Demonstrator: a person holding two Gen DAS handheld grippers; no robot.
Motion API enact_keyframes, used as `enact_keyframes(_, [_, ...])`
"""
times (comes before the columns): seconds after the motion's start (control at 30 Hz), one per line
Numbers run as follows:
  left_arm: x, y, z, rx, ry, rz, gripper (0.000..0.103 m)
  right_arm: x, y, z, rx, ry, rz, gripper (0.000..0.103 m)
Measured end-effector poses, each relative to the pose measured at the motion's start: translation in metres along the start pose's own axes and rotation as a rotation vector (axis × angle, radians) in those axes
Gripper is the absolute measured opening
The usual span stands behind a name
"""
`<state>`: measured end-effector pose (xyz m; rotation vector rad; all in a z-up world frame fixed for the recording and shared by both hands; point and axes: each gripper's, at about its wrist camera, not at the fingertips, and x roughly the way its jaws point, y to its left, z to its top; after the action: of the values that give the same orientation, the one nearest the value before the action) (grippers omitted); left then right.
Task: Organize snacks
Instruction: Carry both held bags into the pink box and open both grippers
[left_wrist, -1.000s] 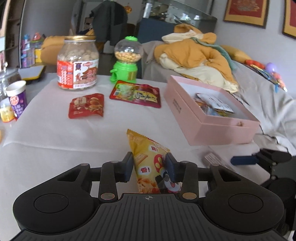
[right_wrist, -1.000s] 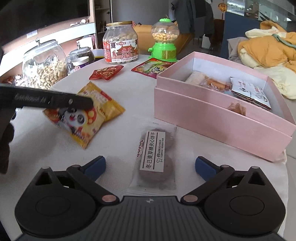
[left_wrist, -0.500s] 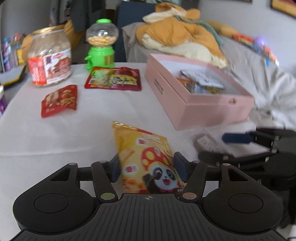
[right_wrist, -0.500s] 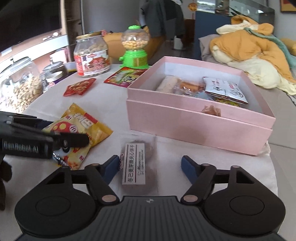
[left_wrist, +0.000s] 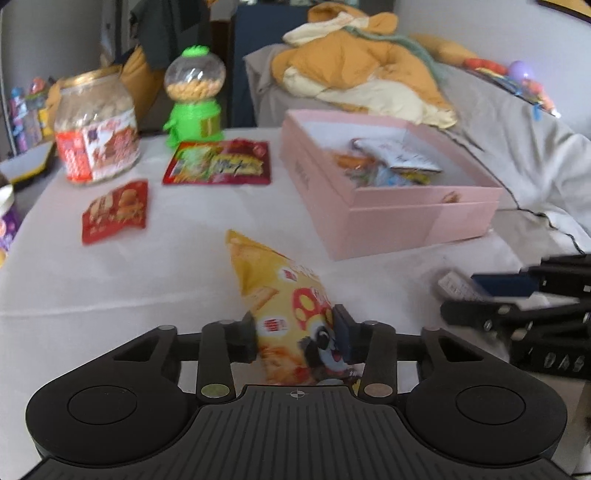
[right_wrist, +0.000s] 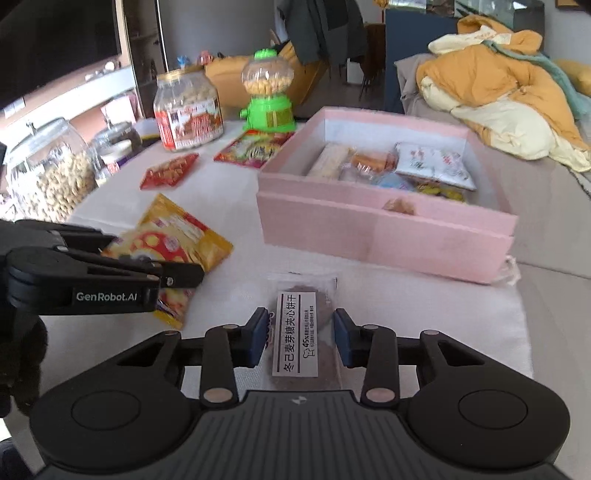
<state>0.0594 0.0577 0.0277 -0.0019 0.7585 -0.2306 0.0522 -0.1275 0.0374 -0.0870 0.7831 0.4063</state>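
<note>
- The yellow panda snack bag (left_wrist: 291, 314) is pinched between the fingers of the left gripper (left_wrist: 295, 338), on the white tablecloth (left_wrist: 110, 266) in front of the pink box (left_wrist: 406, 218), near its front-left corner.
- The brown biscuit pack (right_wrist: 301, 325) lies flat just in front of the pink box, straddled by the right gripper (right_wrist: 299, 338). The blue pads look to be at the wrapper's edges, but whether it's actually squeezed yet can't be told from this view, so call it closed down to the pack, contact unclear.
- For a clean step, the thin pack is probably best pinched across its width near the middle, so it doesn't fold or slide out when lifted toward the pink box.
- The yellow bag should be raised enough to clear the box wall, then dropped into the bare patch of floor near the box's front-left, away from the packets already piled inside.
- Versus a second ago, the right jaws have been brought in from wide open to hugging the pack, and both grippers have been moved closer to the pink box.
- The yellow bag has been kept gripped throughout.
</note>
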Motion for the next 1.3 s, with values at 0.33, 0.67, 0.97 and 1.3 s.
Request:
enact_keyframes(0.33, [-0.020,-0.029,0.076,0.034,-0.148,-0.103,0.026,-0.051,-0.028,0.026,0.054,-0.136,-0.016,0.038])
enact_keyframes(0.67, [0.045,-0.055,0.154,-0.023,-0.193,-0.169,0.026,-0.071,-0.069,0.039,0.106,-0.211,-0.073,0.038])
enact_keyframes(0.97, [0.093,-0.021,0.139,-0.145,-0.116,-0.206,0.037,-0.037,-0.112,0.044,0.164,-0.107,-0.119,0.038])
enact_keyframes(1.3, [0.033,0.023,0.107,-0.113,-0.191,-0.133,0.037,-0.005,-0.115,0.121,0.180,-0.116,-0.085,0.038])
